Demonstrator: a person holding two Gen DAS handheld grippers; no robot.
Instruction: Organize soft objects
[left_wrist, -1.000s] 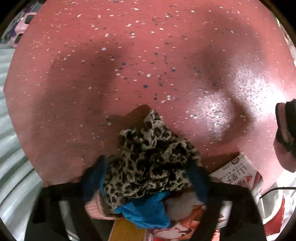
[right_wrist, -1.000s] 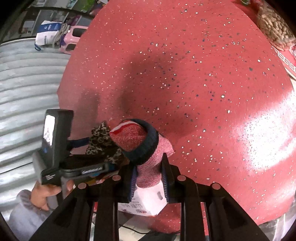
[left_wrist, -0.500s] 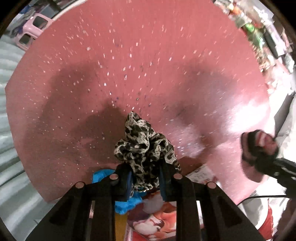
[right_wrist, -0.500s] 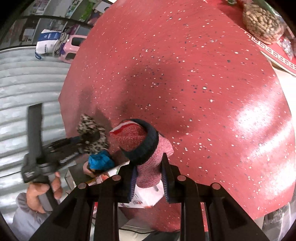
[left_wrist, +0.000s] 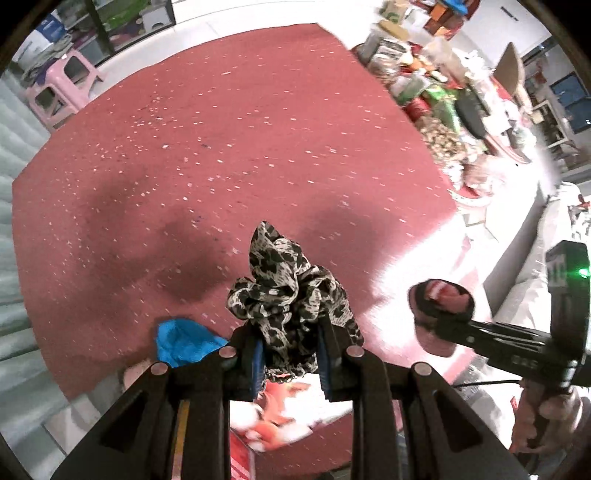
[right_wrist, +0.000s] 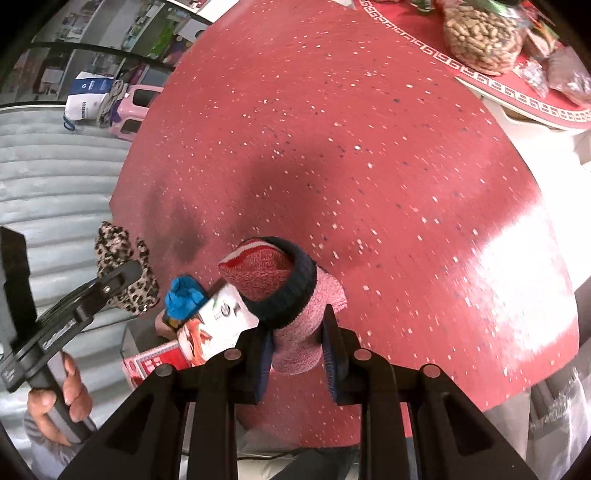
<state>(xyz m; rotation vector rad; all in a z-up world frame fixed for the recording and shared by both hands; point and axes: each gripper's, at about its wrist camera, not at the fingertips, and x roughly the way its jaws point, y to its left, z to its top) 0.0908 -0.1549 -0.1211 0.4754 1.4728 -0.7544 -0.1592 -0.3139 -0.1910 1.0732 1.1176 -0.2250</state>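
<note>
The left gripper (left_wrist: 290, 354) is clamped tight on a leopard-print scarf (left_wrist: 288, 291); the bunched cloth sits squarely between the two blue pads and billows out beyond the fingertips, well clear of the red speckled worktop (left_wrist: 221, 147) below; in the right wrist view the same scarf (right_wrist: 123, 269) pokes out past the black tool at the left edge, with the person's hand (right_wrist: 61, 398) wrapped round the handle. The right gripper (right_wrist: 297, 354) is pinched on a pink knitted sock (right_wrist: 295, 295); the sock's body is squeezed between the pads, and its dark cuff with the red and white stripe stands open just ahead of the fingertips; from the left wrist view that sock (left_wrist: 441, 299) shows at the right, cuff gaping, held off the worktop. Down by the worktop's near edge lies a blue cloth (right_wrist: 184, 291), just beside a printed white and red box (right_wrist: 218, 321); the blue cloth (left_wrist: 184, 339) sits to the left of the left gripper's fingers, apart from the scarf; a pink stool (left_wrist: 61, 92) stands beyond the far left edge; a bag of peanuts (right_wrist: 480, 40) rests on a red patterned mat at the far right.
</note>
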